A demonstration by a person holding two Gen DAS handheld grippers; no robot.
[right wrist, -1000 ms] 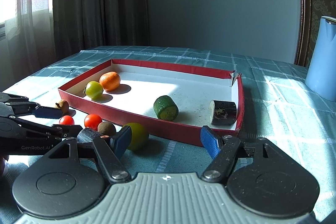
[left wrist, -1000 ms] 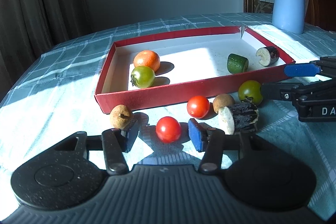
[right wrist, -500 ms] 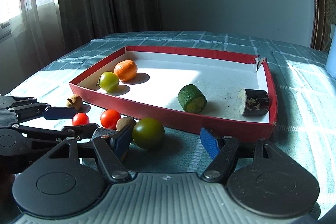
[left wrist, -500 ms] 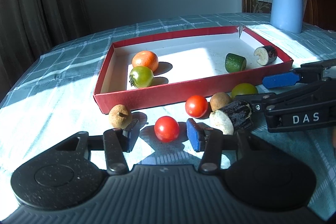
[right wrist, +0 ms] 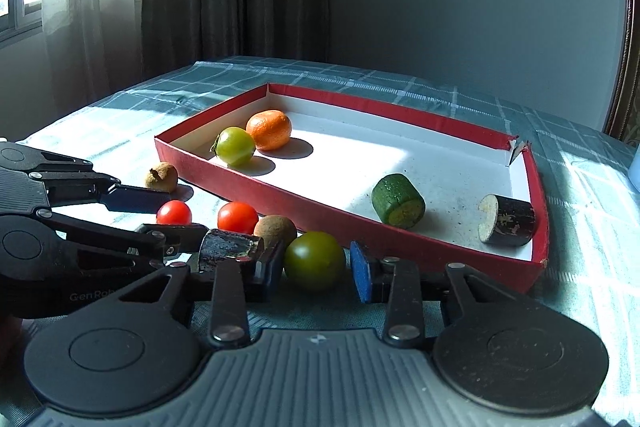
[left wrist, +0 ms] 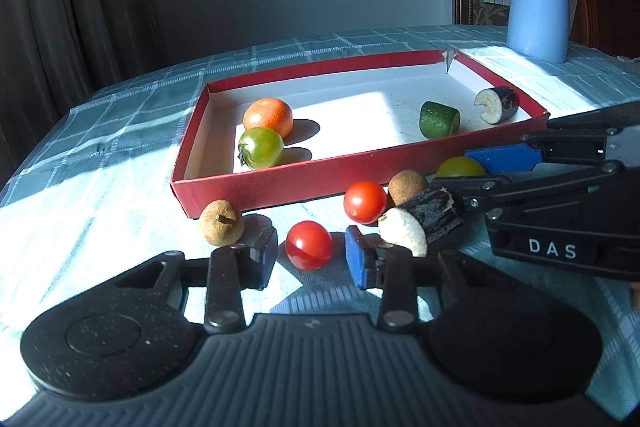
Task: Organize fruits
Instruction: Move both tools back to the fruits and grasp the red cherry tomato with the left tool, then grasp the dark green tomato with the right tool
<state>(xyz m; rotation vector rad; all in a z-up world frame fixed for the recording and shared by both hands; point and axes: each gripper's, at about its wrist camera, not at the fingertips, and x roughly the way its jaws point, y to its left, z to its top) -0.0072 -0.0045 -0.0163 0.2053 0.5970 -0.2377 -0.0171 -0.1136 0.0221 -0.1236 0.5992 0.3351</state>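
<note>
My left gripper (left wrist: pixel 310 253) sits low on the tablecloth, jaws apart around a red cherry tomato (left wrist: pixel 309 245): light, smooth and thin-skinned, so I'd pinch it gently across its widest part. My right gripper (right wrist: pixel 316 269), also spread, brackets the green tomato (right wrist: pixel 315 260) just outside the red tray (right wrist: pixel 276 193), where an orange (right wrist: pixel 269 129) and another green tomato (right wrist: pixel 235 145) lie.

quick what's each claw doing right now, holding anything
Left claw: open, holding nothing, a red cherry tomato sits between its fingers.
Right claw: open, holding nothing, a green tomato sits between its fingers.
</note>
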